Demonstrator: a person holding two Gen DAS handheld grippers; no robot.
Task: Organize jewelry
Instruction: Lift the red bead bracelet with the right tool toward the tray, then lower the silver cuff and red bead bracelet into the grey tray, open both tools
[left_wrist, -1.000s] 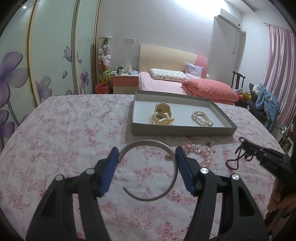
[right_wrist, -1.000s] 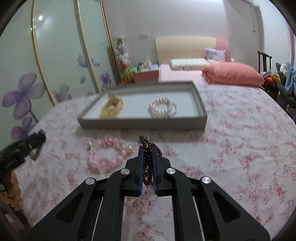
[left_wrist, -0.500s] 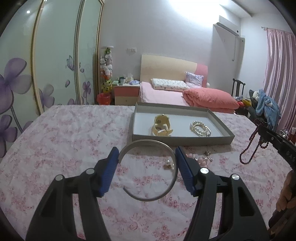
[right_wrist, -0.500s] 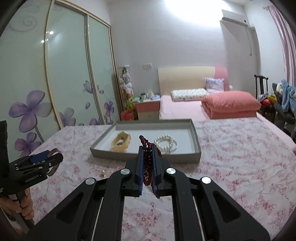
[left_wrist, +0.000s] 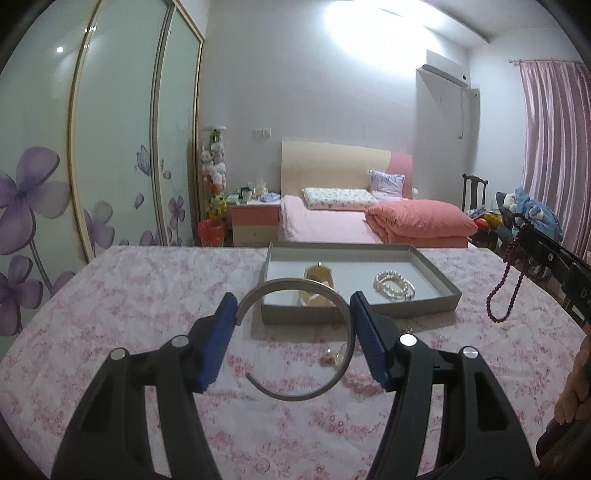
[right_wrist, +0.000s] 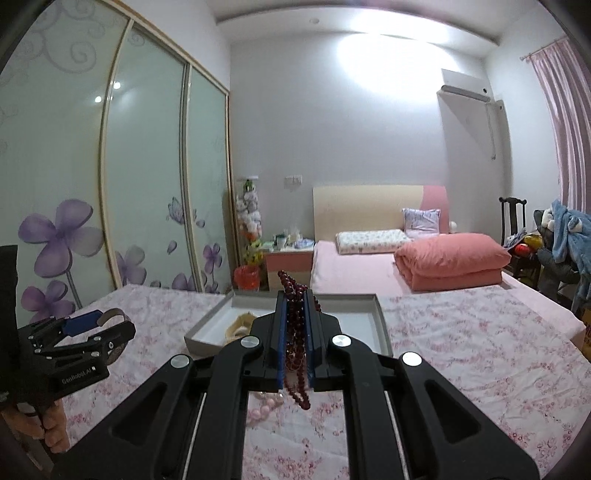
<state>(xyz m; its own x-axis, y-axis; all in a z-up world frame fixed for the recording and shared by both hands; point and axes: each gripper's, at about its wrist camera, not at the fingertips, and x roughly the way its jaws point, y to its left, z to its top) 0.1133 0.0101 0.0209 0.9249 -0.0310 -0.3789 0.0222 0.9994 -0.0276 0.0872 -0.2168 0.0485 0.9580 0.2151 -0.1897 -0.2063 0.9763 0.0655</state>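
Note:
My left gripper (left_wrist: 293, 314) is shut on a silver open bangle (left_wrist: 343, 354), held above the floral tablecloth just in front of the grey tray (left_wrist: 362, 314). The tray holds a gold bracelet (left_wrist: 319, 277) and a pearl bracelet (left_wrist: 393, 284). My right gripper (right_wrist: 295, 317) is shut on a dark red bead necklace (right_wrist: 295, 354), lifted well above the table; its loop hangs down, also seen in the left wrist view (left_wrist: 504, 291). A pink bead bracelet (right_wrist: 264, 408) and a small pearl piece (left_wrist: 328, 356) lie on the cloth near the tray.
The tray (right_wrist: 382, 325) sits mid-table on the pink floral cloth (left_wrist: 129, 295). Behind are a bed (left_wrist: 332, 221), a nightstand (left_wrist: 255, 219), wardrobe doors on the left and a chair with clothes (right_wrist: 554, 251) on the right.
Both grippers rose off the table with their loads. The red necklace was lifted from the cloth and now hangs free. The bangle sits higher, nearer the tray's front wall.

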